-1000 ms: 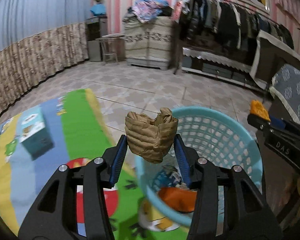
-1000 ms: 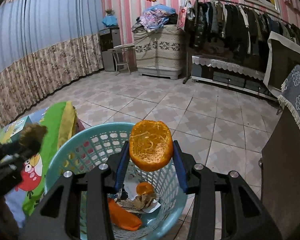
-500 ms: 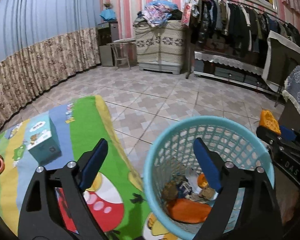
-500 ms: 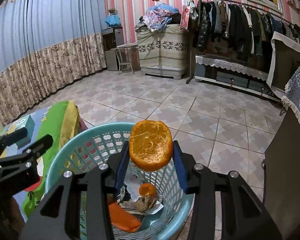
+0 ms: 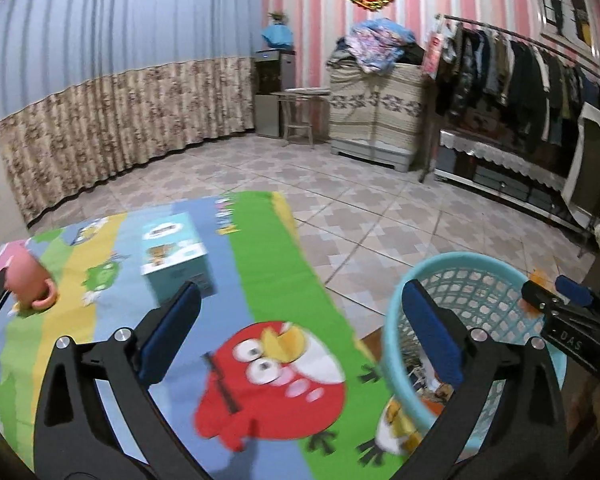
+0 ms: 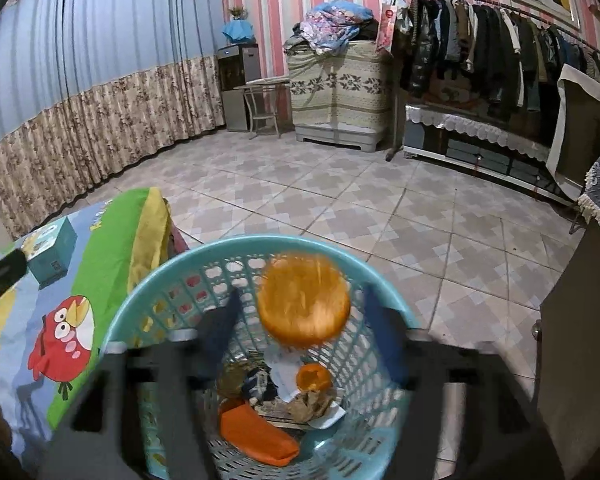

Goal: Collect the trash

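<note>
A light blue mesh basket (image 6: 260, 245) stands on the tiled floor beside the play mat and holds an orange wrapper (image 6: 256, 436), a small orange peel (image 6: 314, 376) and crumpled brown paper (image 6: 308, 404). My right gripper (image 6: 302, 330) hangs over it, blurred, with its jaws opening. A half orange peel (image 6: 304, 300) sits loose between the fingers, with a gap on each side. My left gripper (image 5: 300, 336) is open wide and still opening, with nothing in it, above the red bird on the mat (image 5: 260, 240). The basket (image 5: 460, 258) lies to its right.
A teal box (image 5: 176, 252) and a pink cup (image 5: 28, 284) sit on the mat. A brown cabinet (image 6: 572, 360) stands just right of the basket. Open tiled floor (image 6: 380, 200) runs back to a clothes rack (image 6: 480, 40) and curtains.
My left gripper let the crumpled brown paper fall into the basket, opened wide and swung left over the mat. My right gripper's jaws spread and the orange peel came free.
</note>
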Motion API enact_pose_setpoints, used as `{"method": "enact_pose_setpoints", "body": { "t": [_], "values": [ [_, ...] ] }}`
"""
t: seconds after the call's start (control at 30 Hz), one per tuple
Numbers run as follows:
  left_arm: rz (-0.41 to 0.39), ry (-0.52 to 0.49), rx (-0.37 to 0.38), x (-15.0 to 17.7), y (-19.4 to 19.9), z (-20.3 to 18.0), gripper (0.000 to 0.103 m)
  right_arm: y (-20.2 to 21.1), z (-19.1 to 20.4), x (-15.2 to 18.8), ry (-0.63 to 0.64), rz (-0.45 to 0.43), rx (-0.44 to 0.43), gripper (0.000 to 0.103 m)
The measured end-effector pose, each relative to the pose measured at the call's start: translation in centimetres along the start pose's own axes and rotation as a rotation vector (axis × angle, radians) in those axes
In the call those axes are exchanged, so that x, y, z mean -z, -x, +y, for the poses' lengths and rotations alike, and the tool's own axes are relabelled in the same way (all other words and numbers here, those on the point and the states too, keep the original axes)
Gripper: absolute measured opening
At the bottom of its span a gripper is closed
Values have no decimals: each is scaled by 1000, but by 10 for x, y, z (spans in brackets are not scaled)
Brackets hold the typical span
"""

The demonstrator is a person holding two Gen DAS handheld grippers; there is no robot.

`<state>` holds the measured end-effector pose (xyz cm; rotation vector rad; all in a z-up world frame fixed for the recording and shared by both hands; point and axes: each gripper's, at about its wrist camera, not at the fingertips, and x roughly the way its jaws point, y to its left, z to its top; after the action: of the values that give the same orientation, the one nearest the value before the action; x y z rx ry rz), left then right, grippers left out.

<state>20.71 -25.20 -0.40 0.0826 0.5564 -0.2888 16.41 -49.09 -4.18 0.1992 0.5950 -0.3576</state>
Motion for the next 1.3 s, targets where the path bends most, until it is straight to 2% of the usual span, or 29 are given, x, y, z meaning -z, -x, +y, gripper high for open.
{"method": "enact_pose_setpoints", "body": {
  "t": [0.1,0.17,0.23,0.33,0.5,0.77,1.03,1.3],
  "values": [
    [-8,17,-30,3,18,19,97,0,4,2,-1,-2,-19,80],
    [-18,27,-48,6,32,31,97,5,7,4,3,-17,-26,89],
    [-28,30,-69,10,49,45,97,12,11,6,13,-32,-27,89],
    [-65,40,-114,20,85,66,97,28,21,9,28,-59,-27,97],
    [-92,68,-151,40,135,100,97,68,55,19,49,-122,-97,98],
    [-120,75,-202,72,195,130,97,135,124,64,133,-107,-179,98],
    [-151,76,-216,103,240,141,98,204,149,88,153,-146,-247,98],
    [-141,110,-204,119,257,153,98,244,160,103,186,-185,-242,98]
  ]
}}
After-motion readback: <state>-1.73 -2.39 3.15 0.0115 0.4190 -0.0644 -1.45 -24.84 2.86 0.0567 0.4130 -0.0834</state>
